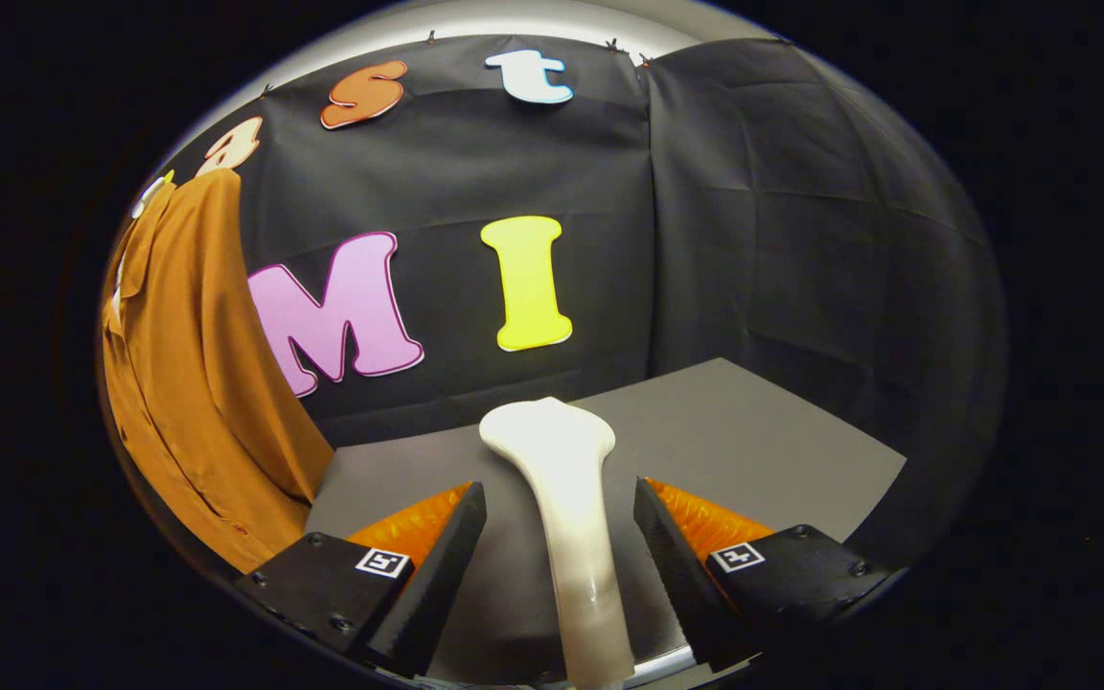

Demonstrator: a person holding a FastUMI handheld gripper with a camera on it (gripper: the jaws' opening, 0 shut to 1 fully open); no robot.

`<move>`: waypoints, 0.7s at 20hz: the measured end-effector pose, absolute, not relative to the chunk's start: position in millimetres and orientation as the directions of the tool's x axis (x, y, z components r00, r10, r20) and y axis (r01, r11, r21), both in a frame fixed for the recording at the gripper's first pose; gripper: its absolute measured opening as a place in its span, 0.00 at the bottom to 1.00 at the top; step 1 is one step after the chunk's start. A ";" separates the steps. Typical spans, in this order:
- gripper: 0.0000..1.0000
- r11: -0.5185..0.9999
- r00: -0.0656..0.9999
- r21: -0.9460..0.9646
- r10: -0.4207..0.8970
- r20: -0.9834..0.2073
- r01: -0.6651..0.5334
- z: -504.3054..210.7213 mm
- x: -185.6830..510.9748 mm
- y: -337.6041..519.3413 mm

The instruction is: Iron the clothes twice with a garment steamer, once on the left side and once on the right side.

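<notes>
1. White and glossy, the garment steamer lies in the lower middle of the frame, between the two fingers of the claw. Its handle runs down toward the camera and its wider head points away.
2. Claw fingers stand wide apart, one on each side of the steamer's handle, with a gap showing on both sides; neither finger presses on it.
3. Under the steamer, the grey desk spreads from the lower middle toward the right of the frame.
4. At the left of the frame, an orange-brown shirt hangs upright beside the desk's left edge, its hem reaching down near the left finger.
5. Farthest back, the black cloth wall fills the upper frame behind the desk and shirt.
</notes>
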State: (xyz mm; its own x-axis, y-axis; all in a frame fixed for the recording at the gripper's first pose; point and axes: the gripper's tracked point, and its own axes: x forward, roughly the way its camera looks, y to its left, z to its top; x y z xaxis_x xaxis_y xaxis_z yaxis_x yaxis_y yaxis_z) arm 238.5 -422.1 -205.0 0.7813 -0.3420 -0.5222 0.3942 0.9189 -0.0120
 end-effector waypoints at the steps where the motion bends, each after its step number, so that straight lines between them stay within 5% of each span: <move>1: 0.98 0.918 0.767 -0.020 -0.343 -0.542 0.396 -212.4 240.1 -424.1; 7: 0.98 0.903 0.708 -0.037 -0.361 -0.607 0.428 -233.9 240.8 -435.7; 10: 0.85 0.905 0.675 -0.030 -0.339 -0.655 0.425 -249.8 240.2 -436.9; 13: 0.54 0.912 0.662 -0.034 -0.323 -0.676 0.410 -253.8 241.0 -433.0; 14: 0.52 0.915 0.673 -0.028 -0.316 -0.669 0.402 -256.8 244.7 -432.9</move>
